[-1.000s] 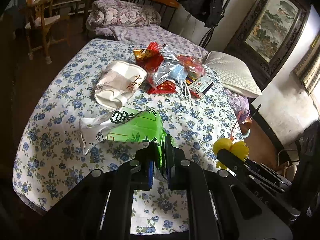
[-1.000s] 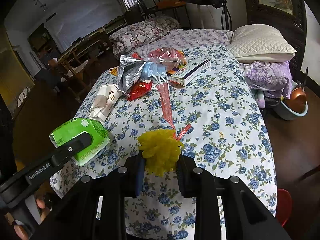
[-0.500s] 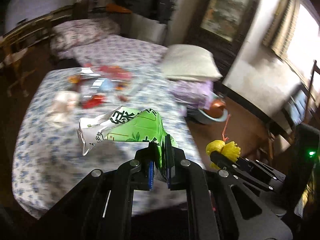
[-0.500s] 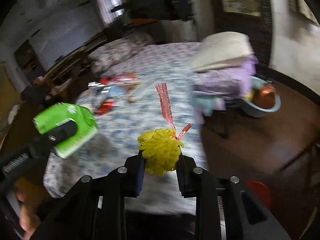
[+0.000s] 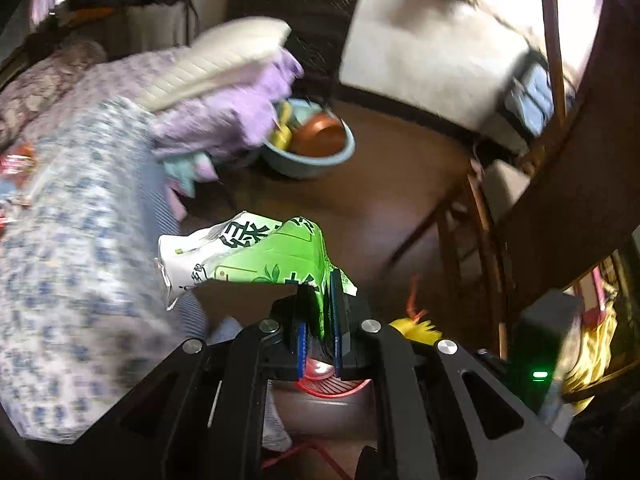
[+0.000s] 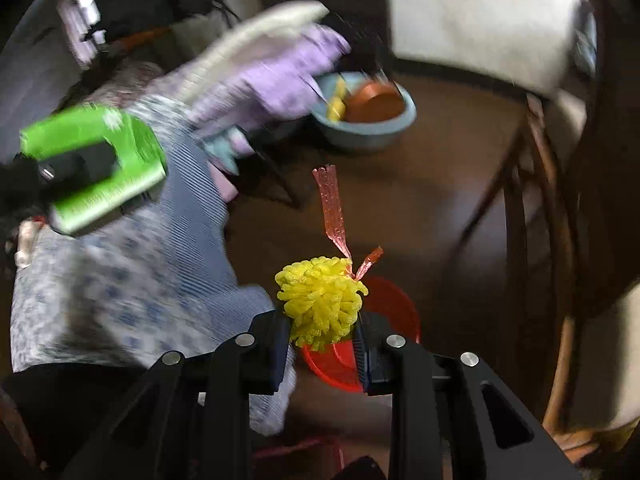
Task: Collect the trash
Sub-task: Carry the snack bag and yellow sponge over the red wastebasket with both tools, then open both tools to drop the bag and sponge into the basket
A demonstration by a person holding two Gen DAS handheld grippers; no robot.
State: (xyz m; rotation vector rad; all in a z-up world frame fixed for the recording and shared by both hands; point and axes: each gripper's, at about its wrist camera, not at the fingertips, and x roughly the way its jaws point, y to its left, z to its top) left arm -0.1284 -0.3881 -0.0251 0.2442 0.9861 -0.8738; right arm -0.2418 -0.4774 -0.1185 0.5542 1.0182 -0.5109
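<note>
My left gripper (image 5: 320, 320) is shut on a crumpled green and white wrapper (image 5: 256, 256), held in the air beside the bed; it also shows in the right wrist view (image 6: 96, 168). My right gripper (image 6: 322, 328) is shut on a yellow fluffy ball (image 6: 320, 304) with a red plastic strip (image 6: 332, 208). A red bin (image 6: 384, 340) sits on the dark floor just under and beyond the right fingers; its rim shows under the left fingers (image 5: 332, 384). The yellow ball peeks into the left wrist view (image 5: 416, 328).
The floral bed (image 5: 72, 264) is on the left, with a pillow and purple cloths (image 5: 224, 112) at its corner. A blue basin (image 5: 312, 148) with a brown bowl stands on the floor. A wooden chair (image 5: 476, 216) stands on the right.
Both grippers have swung right, away from the trash pile on the bed and toward the floor. The red bin has come into view under them. Both still hold their items.
</note>
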